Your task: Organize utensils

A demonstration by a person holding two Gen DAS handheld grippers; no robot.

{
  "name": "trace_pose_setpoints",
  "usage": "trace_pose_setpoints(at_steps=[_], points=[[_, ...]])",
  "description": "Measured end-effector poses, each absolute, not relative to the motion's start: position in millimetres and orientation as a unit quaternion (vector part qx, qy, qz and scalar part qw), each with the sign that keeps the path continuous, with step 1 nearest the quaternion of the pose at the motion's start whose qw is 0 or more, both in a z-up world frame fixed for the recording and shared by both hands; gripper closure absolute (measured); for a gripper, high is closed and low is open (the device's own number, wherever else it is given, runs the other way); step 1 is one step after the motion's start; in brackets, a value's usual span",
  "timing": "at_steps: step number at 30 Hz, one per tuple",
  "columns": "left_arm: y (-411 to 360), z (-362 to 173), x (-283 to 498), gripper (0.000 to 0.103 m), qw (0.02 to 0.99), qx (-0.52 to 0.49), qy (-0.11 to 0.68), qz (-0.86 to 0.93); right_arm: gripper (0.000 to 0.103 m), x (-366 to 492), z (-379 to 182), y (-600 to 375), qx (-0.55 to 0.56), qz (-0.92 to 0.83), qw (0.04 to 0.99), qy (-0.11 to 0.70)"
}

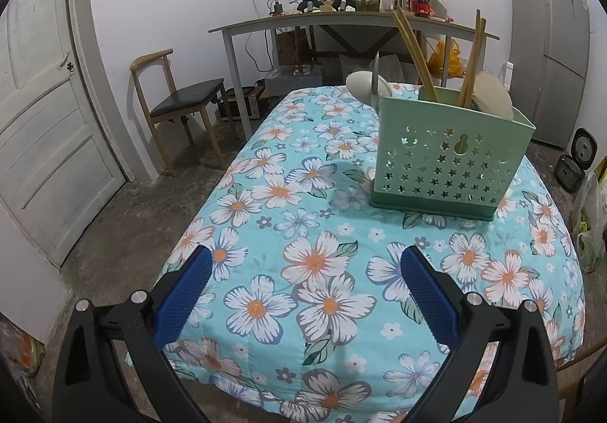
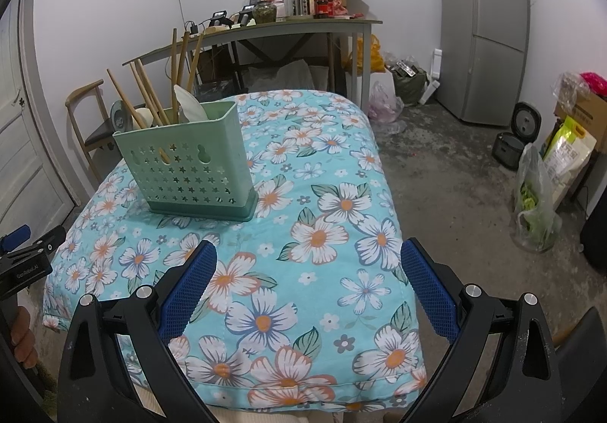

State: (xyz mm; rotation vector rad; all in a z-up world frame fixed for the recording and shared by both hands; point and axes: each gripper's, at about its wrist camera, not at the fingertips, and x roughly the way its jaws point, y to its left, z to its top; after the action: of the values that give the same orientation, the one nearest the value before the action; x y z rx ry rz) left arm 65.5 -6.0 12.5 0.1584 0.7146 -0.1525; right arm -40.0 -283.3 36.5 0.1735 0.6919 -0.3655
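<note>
Upright green holder (image 1: 447,161) with chopsticks (image 1: 413,51) and spoons (image 1: 364,85) (on cloth)

You've got one green utensil caddy (image 2: 193,165) sitting on the tabletop (image 2: 322,233). Sticking out of it I count six wooden chopsticks (image 2: 146,96), two pale spoons (image 2: 191,104) and one metal spoon (image 2: 120,116). Plus two tongs: left tongs (image 1: 306,260) and right tongs (image 2: 308,254).

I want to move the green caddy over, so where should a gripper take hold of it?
Grip the caddy by its narrow end wall's top rim, coming from above on the right; the right gripper is nearest, and that corner is free of chopsticks.
</note>
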Motion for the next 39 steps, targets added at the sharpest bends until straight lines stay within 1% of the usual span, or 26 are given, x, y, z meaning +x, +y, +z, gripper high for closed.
trace_pose_setpoints(at_steps=[39], points=[[-9.4, 10.0, 65.0, 0.006, 0.929, 0.079, 0.353, -0.076, 0.009, -37.8, 38.9, -281.8, 0.084, -0.175, 0.921, 0.337]])
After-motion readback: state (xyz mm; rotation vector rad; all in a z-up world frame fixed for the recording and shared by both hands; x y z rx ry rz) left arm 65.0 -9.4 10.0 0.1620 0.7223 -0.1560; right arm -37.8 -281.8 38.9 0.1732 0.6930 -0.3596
